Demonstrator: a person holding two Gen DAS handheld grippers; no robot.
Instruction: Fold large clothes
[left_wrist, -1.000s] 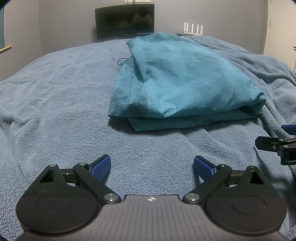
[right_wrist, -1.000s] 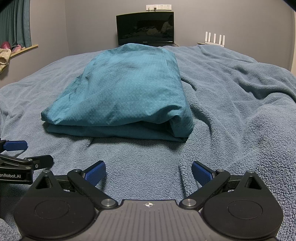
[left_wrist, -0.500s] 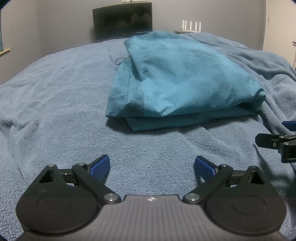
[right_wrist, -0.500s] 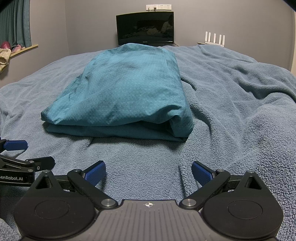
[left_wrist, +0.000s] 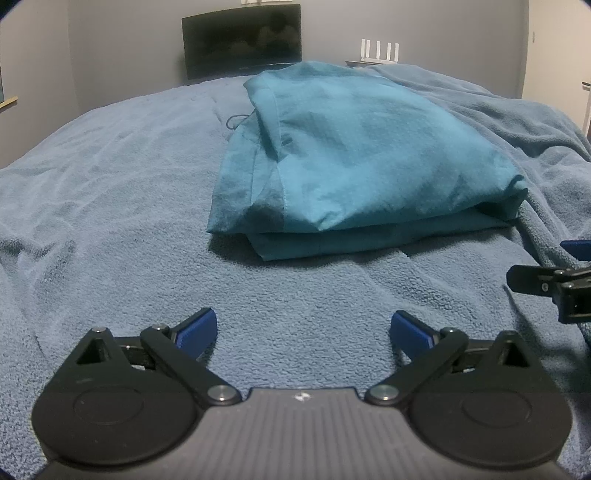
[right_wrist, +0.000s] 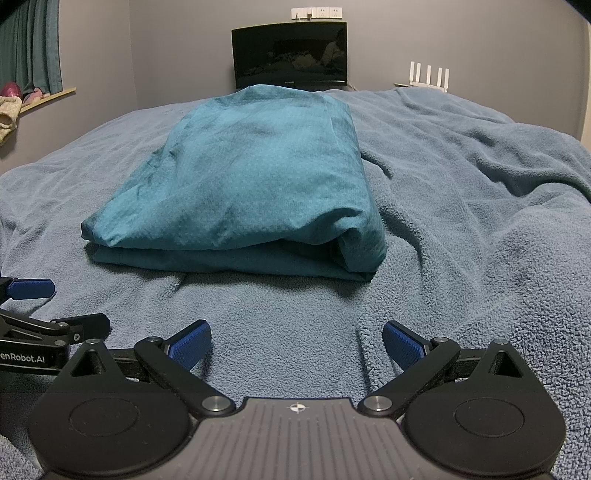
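Observation:
A teal garment lies folded in a thick stack on the blue fleece blanket. My left gripper stands open just above the blanket, short of the stack's near edge, with nothing between its blue pads. My right gripper is open too and empty, in front of the stack's folded near edge. Each gripper shows in the other's view: the right gripper at the right edge, the left gripper at the left edge.
A dark monitor stands against the far grey wall, with a white router to its right. A teal curtain and a windowsill with small items are at the left. The blanket is rumpled on the right.
The left wrist view has tilted and drifted slightly, so the garment sits a little lower and more to the left. The right gripper has barely moved. Both stay open.

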